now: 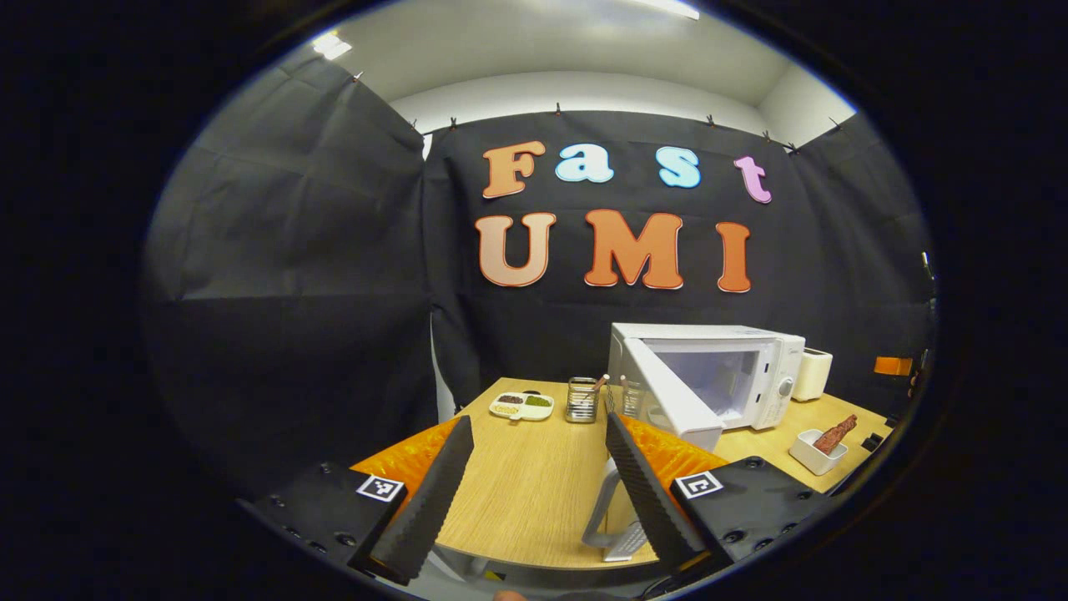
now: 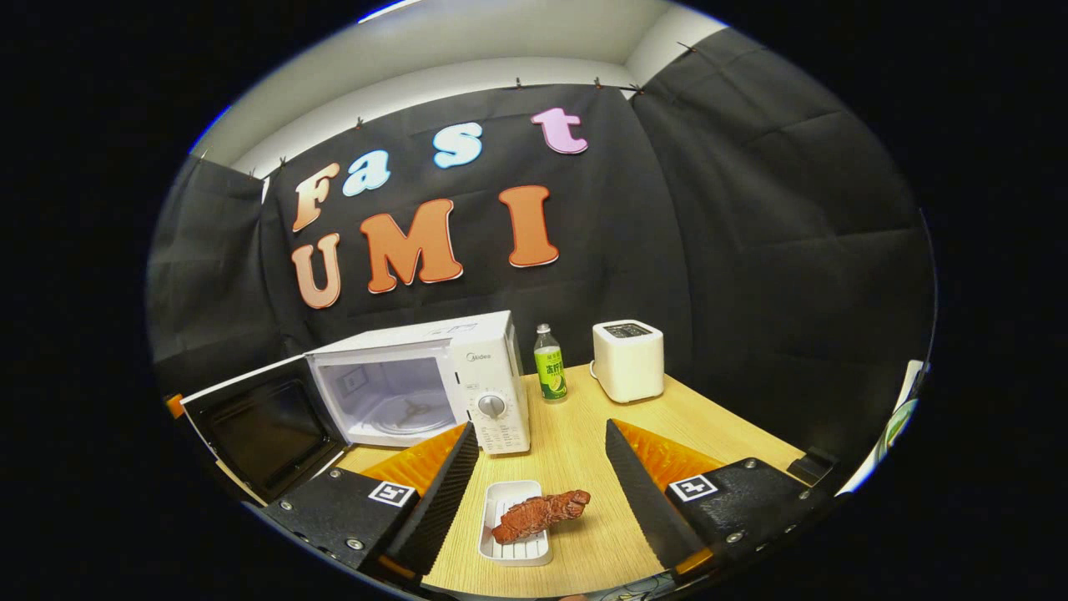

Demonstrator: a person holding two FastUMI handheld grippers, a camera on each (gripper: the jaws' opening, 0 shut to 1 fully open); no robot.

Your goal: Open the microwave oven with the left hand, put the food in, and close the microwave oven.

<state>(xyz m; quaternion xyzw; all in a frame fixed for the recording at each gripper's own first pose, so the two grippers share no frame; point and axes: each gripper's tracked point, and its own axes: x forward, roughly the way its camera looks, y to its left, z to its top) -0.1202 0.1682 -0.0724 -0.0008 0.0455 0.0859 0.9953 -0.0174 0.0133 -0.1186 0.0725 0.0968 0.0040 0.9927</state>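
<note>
1. In the left gripper view, the left gripper (image 1: pixel 534 484) hangs released over the wooden desk (image 1: pixel 534 492), with its two fingers wide apart and nothing between them.
2. To the right of it, the microwave oven (image 1: pixel 734 376) stands with its door (image 1: pixel 667 401) already swung open, so I judge the opening step is done.
3. In the right gripper view, the right gripper (image 2: pixel 542 492) is also released, its fingers spread on both sides of the white tray (image 2: pixel 513 522), not touching it.
4. The food (image 2: pixel 541 513), a reddish-brown piece, lies across this tray, in front of the oven's control panel and outside the cavity (image 2: pixel 392 401).
5. Risk: the food overhangs the tray rim, so a tilted lift may let it slide off.
6. Risk: the open door stands near the path, and a careless swing could hit it.
</note>
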